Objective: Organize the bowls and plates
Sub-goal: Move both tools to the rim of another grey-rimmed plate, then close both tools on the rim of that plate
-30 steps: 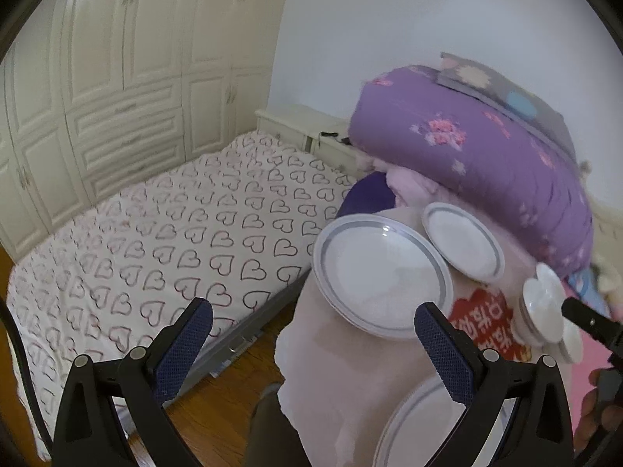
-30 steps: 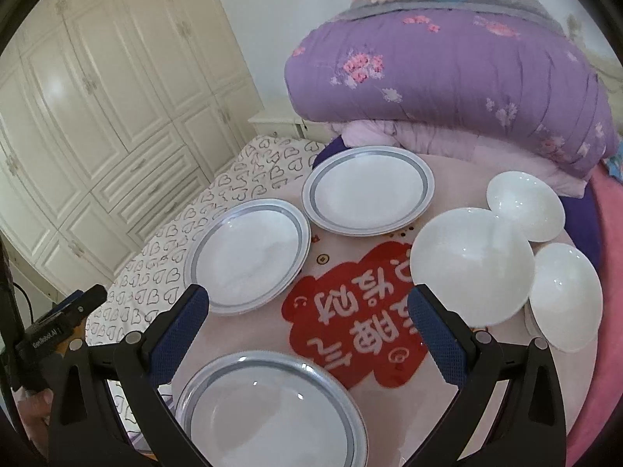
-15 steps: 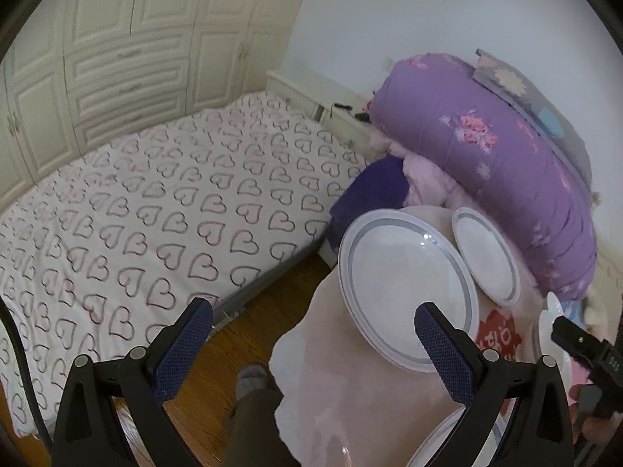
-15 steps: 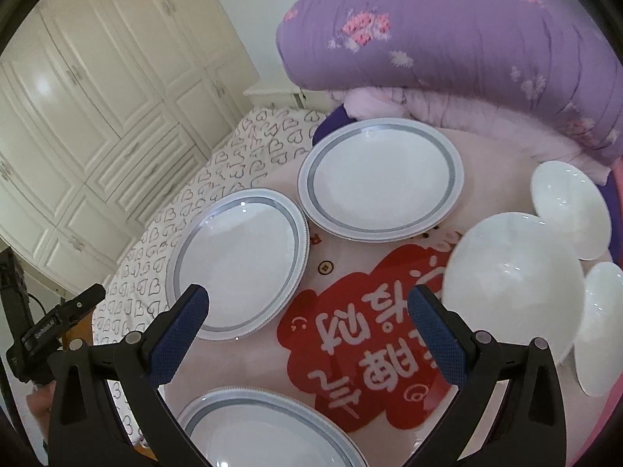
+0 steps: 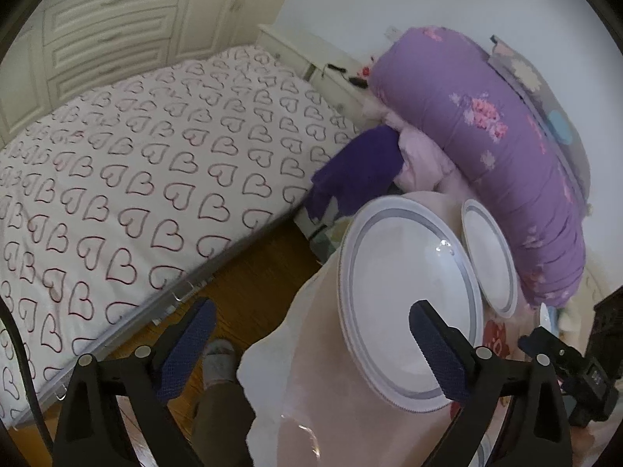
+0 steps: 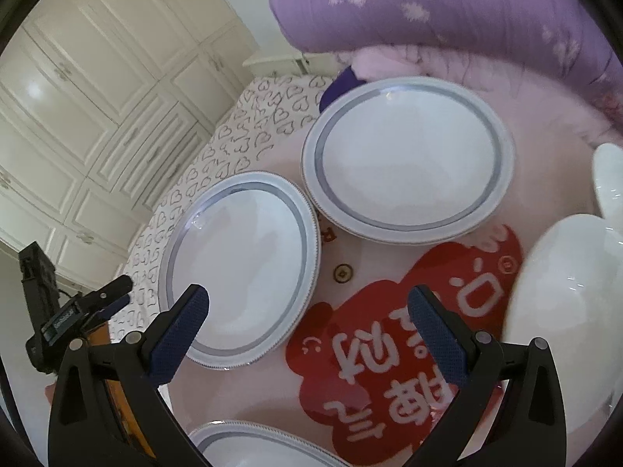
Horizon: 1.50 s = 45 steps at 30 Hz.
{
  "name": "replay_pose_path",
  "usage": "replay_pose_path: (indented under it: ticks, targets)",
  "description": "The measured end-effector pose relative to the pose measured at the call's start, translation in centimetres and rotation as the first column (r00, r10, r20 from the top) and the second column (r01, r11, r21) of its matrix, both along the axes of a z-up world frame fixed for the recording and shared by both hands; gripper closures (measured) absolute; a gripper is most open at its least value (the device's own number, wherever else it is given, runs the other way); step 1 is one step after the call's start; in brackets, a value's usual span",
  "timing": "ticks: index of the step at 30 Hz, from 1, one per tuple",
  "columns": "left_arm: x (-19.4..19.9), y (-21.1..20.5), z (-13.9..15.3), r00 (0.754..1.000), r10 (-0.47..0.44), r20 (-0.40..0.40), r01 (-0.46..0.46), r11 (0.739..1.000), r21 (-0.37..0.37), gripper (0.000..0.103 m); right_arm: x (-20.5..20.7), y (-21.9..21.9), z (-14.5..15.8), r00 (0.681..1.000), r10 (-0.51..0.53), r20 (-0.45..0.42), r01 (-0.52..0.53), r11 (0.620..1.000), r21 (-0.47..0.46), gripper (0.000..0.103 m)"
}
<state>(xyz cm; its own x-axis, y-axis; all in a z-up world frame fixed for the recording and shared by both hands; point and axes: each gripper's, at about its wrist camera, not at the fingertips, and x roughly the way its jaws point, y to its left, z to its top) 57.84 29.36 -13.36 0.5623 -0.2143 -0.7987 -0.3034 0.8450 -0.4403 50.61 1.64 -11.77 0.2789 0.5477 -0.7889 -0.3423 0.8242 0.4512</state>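
Observation:
Three white plates with grey rims lie on a pink-covered table (image 6: 350, 397): a left plate (image 6: 241, 268), a far plate (image 6: 405, 155) and a near plate (image 6: 249, 447) cut off at the bottom edge. White bowls sit at the right: a big bowl (image 6: 564, 311) and a smaller bowl (image 6: 607, 179). My right gripper (image 6: 307, 319) is open and empty, low over the table between the left plate and the red print. My left gripper (image 5: 311, 338) is open and empty at the table's left edge, its right finger over the left plate (image 5: 405, 292). The far plate (image 5: 490, 253) lies beyond.
A bed with a heart-print sheet (image 5: 136, 179) lies left of the table, wood floor (image 5: 249, 292) between them. A folded purple quilt (image 6: 447, 4) is piled behind the plates. White wardrobes (image 6: 97, 97) line the far wall. A foot (image 5: 218, 362) stands below.
Both grippers have moved closer to the table and lower. The right one has closed in on the left and far plates; the left one has swung toward the left plate's edge.

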Motion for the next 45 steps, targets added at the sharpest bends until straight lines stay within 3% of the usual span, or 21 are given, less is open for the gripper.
replay_pose_path:
  ticks: [9, 15, 21, 29, 37, 42, 45]
  targets:
    - [4.6, 0.6, -2.9, 0.998, -0.028, -0.052, 0.027, 0.999, -0.023, 0.027, 1.0, 1.8, -1.0, 0.999, 0.031, -0.022, -0.031, 0.999, -0.015, 0.001]
    - [5.9, 0.1, -4.3, 0.997, -0.048, -0.063, 0.045, 0.998, -0.045, 0.033, 1.9, 2.8, -1.5, 0.999, 0.037, -0.040, -0.039, 0.998, -0.040, 0.006]
    - [6.8, 1.2, -5.4, 0.995, -0.052, -0.086, 0.044, 0.994, -0.102, 0.034, 2.8, 3.4, -2.8, 0.991, 0.017, -0.131, -0.020, 0.999, -0.025, 0.017]
    - [7.7, 1.5, -5.6, 0.994, -0.065, -0.088, 0.056, 0.993, -0.101, 0.037, 3.3, 4.3, -3.6, 0.987, 0.022, -0.158, -0.023, 1.000, -0.004, 0.027]
    - [8.8, 1.0, -6.5, 0.989, -0.107, -0.102, 0.093, 0.986, -0.136, 0.060, 3.6, 4.5, -4.2, 0.986, 0.022, -0.166, -0.021, 1.000, 0.010, 0.037]
    - [9.4, 0.6, -6.3, 0.988, -0.124, -0.093, 0.112, 0.986, -0.125, 0.077, 3.8, 5.0, -4.2, 0.986, 0.036, -0.165, -0.032, 0.999, 0.026, 0.043]
    - [9.6, 0.2, -6.0, 0.987, -0.133, -0.089, 0.124, 0.987, -0.097, 0.080, 3.9, 5.0, -4.5, 0.985, 0.033, -0.168, -0.028, 0.999, 0.029, 0.047]
